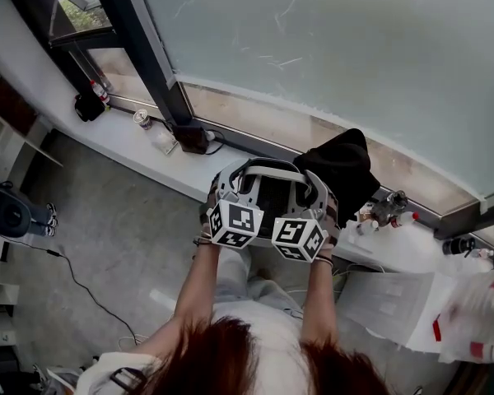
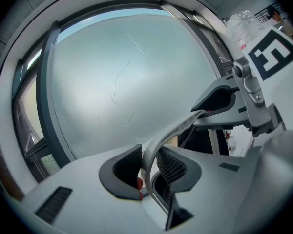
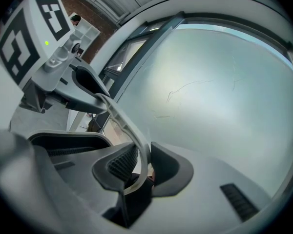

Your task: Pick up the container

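The pale grey plastic container [image 1: 272, 189], dark on the inside, hangs between the two tools in front of the person's chest. It is by the white window ledge [image 1: 140, 148] and appears to rest on nothing. The left hand-held gripper [image 1: 225, 192] and the right hand-held gripper [image 1: 319, 197] stand side by side, one at each end of the container's near edge, so the load is shared and kept level.

In the left gripper view, the left hand-held gripper [image 2: 149, 164] is clenched on a thin, pale curved rim [image 2: 178, 128], which arches away towards the other tool. The ribbed pads sit on either side of the rim. The right gripper view mirrors this. The right hand-held gripper [image 3: 140, 162] grasps the same rim [image 3: 118, 117], with the frosted window pane [image 3: 219, 96] filling the background.

A narrow rim gives little to bite on, which is probably why both tools are used rather than one. A single grip would likely let the container swing.

A black bag [image 1: 343, 164], a small can [image 1: 142, 119] and some bottles [image 1: 391, 208] sit on the ledge, apart from the container. The pick-up itself looks done, or nearly so.
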The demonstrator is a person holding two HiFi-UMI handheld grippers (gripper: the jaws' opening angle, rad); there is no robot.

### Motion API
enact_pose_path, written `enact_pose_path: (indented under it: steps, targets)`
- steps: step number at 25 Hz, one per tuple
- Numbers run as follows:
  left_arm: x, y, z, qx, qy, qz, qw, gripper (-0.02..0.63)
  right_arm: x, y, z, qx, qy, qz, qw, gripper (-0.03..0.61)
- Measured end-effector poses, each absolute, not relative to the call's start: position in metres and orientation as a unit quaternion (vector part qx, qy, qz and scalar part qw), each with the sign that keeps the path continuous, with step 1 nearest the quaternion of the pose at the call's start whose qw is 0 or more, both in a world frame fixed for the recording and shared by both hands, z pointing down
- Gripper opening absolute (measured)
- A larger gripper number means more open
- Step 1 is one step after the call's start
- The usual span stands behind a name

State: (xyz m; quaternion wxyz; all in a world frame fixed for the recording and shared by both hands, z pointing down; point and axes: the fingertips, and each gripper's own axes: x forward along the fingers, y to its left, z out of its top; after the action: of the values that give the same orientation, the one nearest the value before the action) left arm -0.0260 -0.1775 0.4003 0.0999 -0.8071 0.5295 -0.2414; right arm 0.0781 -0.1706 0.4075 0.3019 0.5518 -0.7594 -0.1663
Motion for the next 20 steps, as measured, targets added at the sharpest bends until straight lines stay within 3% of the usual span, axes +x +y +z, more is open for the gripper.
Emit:
enact_pose_path:
  steps: [20]
  targets:
    - [-0.014,-0.140,0.340,-0.814,0.526,-0.199,0.145,0.101,0.090,-0.129,0.344,0.574,-0.744,-0.213,0.267,0.097]
